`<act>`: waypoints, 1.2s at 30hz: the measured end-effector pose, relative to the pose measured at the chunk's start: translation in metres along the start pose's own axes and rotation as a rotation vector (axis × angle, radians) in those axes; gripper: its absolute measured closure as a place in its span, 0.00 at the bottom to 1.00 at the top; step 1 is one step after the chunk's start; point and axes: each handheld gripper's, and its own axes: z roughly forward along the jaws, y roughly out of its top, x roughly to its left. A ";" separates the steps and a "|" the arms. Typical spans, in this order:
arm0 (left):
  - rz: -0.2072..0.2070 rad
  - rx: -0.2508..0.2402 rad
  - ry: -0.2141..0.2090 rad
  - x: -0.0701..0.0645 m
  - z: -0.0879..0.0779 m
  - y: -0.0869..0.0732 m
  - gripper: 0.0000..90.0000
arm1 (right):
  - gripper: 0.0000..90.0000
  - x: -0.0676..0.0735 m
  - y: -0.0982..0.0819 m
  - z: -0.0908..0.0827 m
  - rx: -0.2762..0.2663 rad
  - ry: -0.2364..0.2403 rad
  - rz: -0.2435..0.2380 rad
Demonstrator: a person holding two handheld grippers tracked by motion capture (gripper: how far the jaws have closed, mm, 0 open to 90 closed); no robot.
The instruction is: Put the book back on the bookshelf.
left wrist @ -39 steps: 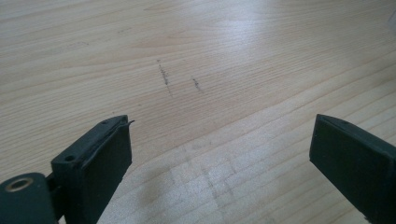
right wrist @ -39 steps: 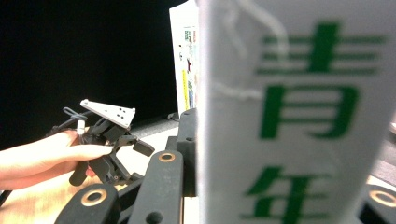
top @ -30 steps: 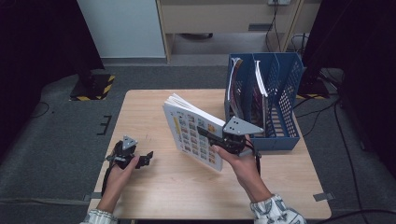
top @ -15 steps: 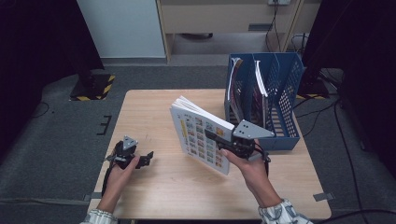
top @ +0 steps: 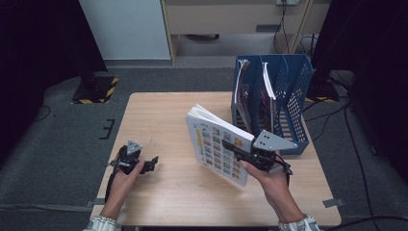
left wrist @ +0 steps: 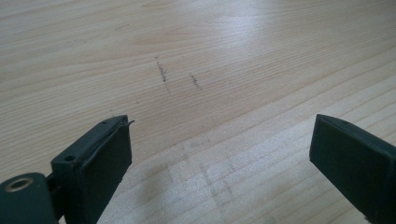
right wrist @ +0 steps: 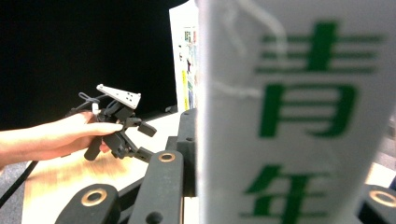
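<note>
The right gripper (top: 240, 149) has its jaws clamped on a thick book (top: 216, 147), tilted above the pale wood counter (top: 159, 115). The left gripper (top: 144, 166) rests wide-jawed nearer. Beyond the book stands a blue file rack (top: 293, 96), then grey floor (top: 67, 139).

Both grippers are black: the left gripper (top: 153, 162) and right gripper (top: 236, 153) each carry a grey three-cornered plate with small holes. Brass-ringed screw holes mark the arms. Striped cuffs.

high view: overhead, forward-down | claw views: close | shared: table (top: 159, 120)
</note>
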 end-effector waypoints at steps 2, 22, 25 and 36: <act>-0.002 0.001 0.002 0.000 0.000 0.000 0.06 | 0.82 -0.001 0.001 -0.005 -0.004 -0.006 0.000; -0.008 0.004 0.002 0.001 0.000 -0.002 0.06 | 0.82 -0.014 -0.003 -0.048 -0.001 -0.057 0.007; -0.006 0.007 0.001 0.001 0.001 -0.002 0.06 | 0.82 -0.016 -0.003 -0.054 -0.001 -0.066 0.009; 0.006 0.013 0.004 0.000 0.001 -0.002 0.06 | 0.82 -0.026 -0.004 -0.069 0.006 -0.091 0.011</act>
